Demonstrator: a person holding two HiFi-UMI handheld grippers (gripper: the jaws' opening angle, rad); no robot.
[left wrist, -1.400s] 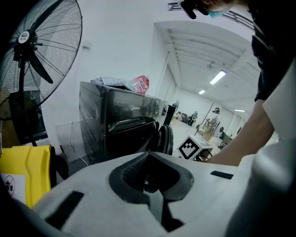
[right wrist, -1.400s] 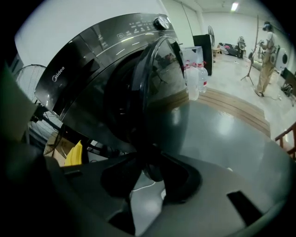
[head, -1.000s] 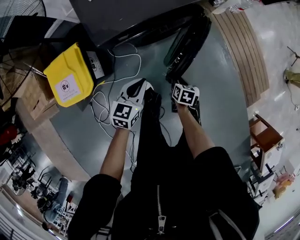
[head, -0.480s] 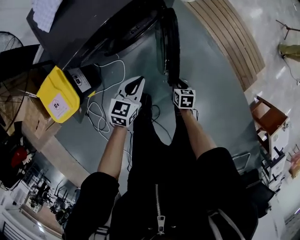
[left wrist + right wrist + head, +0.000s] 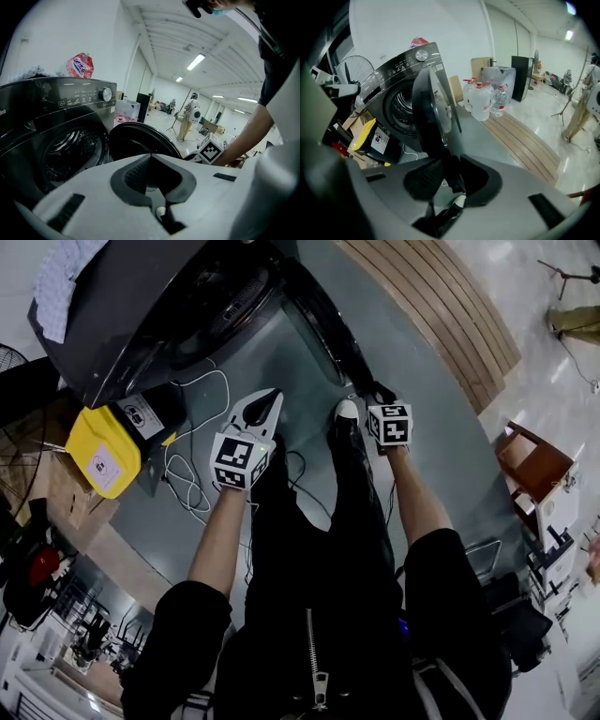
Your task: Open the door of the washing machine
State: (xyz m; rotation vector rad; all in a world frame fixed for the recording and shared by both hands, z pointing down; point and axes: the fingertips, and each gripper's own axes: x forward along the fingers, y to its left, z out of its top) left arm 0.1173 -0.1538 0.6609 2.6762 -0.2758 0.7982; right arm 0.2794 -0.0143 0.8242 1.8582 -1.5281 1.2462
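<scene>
Head view first, and the whole picture has swung. The yellow-lidded box (image 5: 101, 451) now sits further left, the dark washing machine (image 5: 122, 324) fills the far left, and its round door (image 5: 323, 320) stands wider off the front than a second ago. The left gripper (image 5: 275, 397), white plastic with a teardrop hollow, hangs over the grey floor (image 5: 431, 427), tips pressed together on nothing. A white-toed shoe (image 5: 347, 411) has come into sight. The right gripper (image 5: 377, 393) has just been closing and pinches the door's near edge, which the right gripper view shows running down between the ribbed black pads (image 5: 423, 177). Left gripper view catches glossy black casing, a chrome dial (image 5: 107, 94) and the perforated steel drum (image 5: 70, 152). Loose white cables (image 5: 187, 474) coil on the floor. From above, the right gripper's tips are lost in shadow, and the wire fan (image 5: 356, 70) is partly hidden behind the machine.
</scene>
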